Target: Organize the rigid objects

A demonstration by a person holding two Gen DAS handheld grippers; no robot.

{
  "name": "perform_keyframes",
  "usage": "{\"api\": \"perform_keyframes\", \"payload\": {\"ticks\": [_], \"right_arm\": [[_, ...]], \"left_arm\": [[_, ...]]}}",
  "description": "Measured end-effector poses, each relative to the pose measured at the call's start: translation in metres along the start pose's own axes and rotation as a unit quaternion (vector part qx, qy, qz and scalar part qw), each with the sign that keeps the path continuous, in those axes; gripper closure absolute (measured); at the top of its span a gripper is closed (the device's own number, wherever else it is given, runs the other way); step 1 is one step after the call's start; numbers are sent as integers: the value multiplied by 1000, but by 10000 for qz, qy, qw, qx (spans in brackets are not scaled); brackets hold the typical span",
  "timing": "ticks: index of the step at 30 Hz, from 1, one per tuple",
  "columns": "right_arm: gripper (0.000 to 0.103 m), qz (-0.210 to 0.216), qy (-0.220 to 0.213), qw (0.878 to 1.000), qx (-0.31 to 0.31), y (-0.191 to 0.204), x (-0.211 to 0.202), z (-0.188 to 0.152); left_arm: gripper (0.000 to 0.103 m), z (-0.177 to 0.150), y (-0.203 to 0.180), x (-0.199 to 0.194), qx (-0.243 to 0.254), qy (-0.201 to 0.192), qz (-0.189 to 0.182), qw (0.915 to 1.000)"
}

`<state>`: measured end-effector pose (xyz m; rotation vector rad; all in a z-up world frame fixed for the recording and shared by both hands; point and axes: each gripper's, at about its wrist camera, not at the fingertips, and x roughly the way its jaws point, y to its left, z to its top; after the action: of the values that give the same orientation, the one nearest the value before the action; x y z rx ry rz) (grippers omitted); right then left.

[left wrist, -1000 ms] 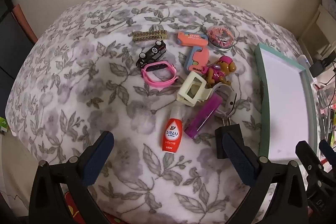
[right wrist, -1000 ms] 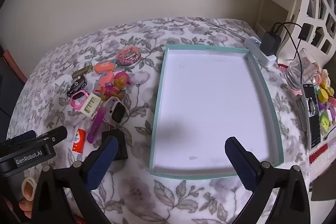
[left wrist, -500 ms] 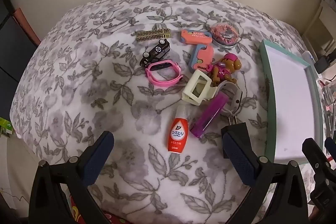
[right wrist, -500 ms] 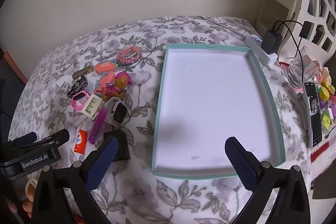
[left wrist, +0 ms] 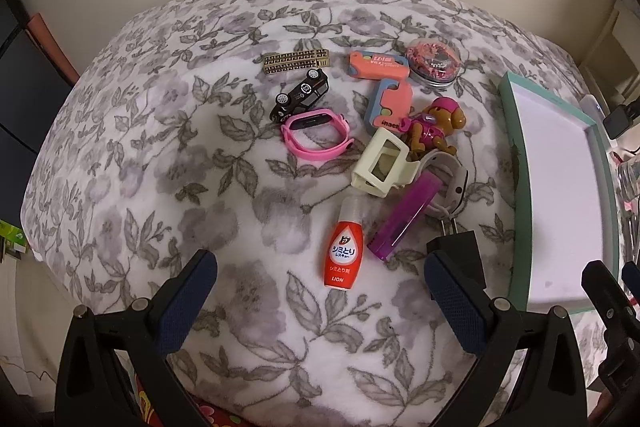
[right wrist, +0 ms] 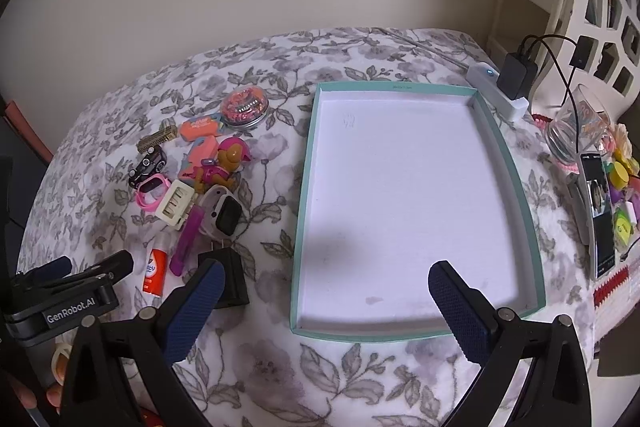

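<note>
Both sets of fingers stand wide apart and empty: left gripper (left wrist: 320, 291) over the red plastic stain-remover bottle (left wrist: 343, 245), right gripper (right wrist: 324, 301) over the shallow teal-rimmed white cardboard tray (right wrist: 504, 147), which holds nothing. The bottle lies near the tray on the floral blanket (left wrist: 160, 155); it looks light, stiff and smooth, so grip across its flat body.

Black plug (left wrist: 460, 243) partly behind tool finger

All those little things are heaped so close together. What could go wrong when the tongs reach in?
The purple lighter leans against the cream clip and watch, so grabbing one may drag the others. The red bottle looks round and might roll on the soft blanket.
</note>
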<state>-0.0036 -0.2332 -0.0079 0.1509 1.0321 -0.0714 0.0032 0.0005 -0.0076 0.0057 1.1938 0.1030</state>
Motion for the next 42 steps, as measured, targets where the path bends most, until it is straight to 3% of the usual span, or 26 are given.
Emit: {"api": "perform_keyframes", "payload": {"ticks": [31, 42], "right_arm": [[0, 60, 93, 9999, -62, 8, 7, 1], [2, 571, 453, 9947, -728, 66, 38, 4]], "left_arm": [[0, 1, 7, 5, -149, 167, 30, 9997], [0, 11, 29, 41, -619, 585, 79, 9963]]}}
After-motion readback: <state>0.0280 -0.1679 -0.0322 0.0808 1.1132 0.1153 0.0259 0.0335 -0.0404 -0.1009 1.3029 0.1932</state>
